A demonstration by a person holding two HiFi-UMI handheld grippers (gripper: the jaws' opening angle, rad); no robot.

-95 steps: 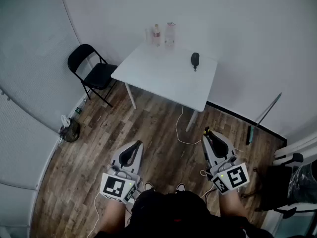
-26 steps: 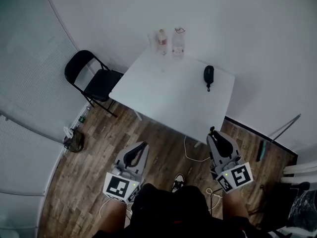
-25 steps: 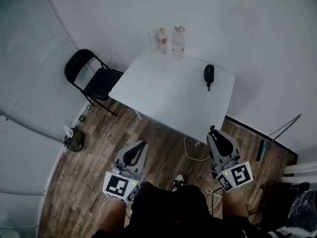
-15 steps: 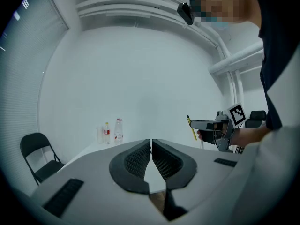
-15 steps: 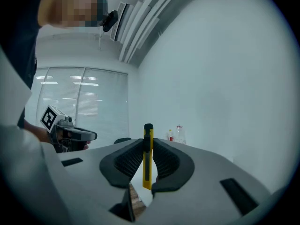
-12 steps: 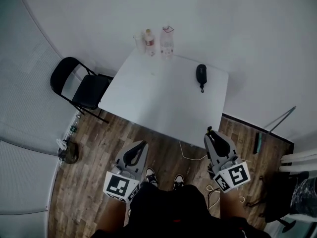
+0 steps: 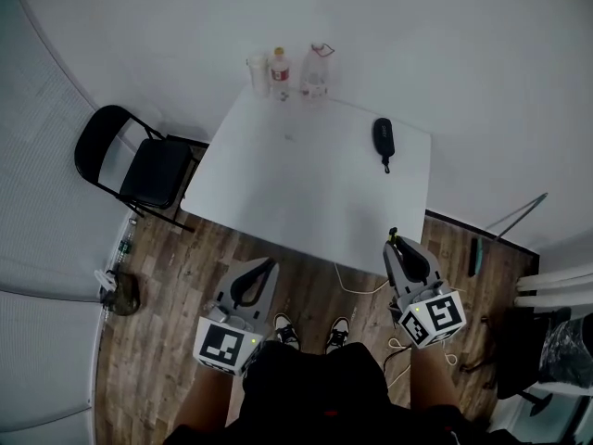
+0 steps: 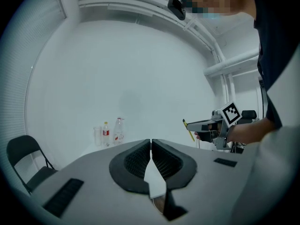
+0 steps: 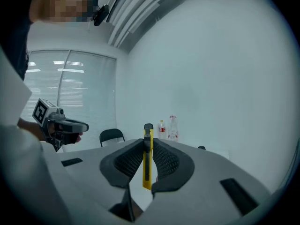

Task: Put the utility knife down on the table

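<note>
White walls and a wood-plank floor (image 7: pixel 176 276) fill the head view, with a white table (image 7: pixel 306 188) in the upper middle of the frame. At the table's far edge stand two clear bottles (image 7: pixel 315 70) and a cup (image 7: pixel 257 72); a small black pouch (image 7: pixel 383 139) lies near its right side. A black folding chair (image 7: pixel 139 165) sits to the left of the table.

I hold both tools low in the frame, over the floor and short of the table. The right gripper (image 7: pixel 397 247) pinches the utility knife (image 9: pixel 147 158), a slim yellow body with a black slider. In the right gripper view its long axis runs straight up and down between the ribbed pads (image 9: pixel 164 161), its black top poking above them. The left gripper (image 8: pixel 151 146) has its jaws pressed together on nothing.

The relation that matters: the tabletop lies forward of the knife, toward the top of the head view, and the near right corner is just ahead of the right gripper's tip. I judge that this gripper should reach forward over that edge, and that the knife needs tipping from upright to flat before release, with bare tabletop to the left of the pouch as the landing spot
</note>
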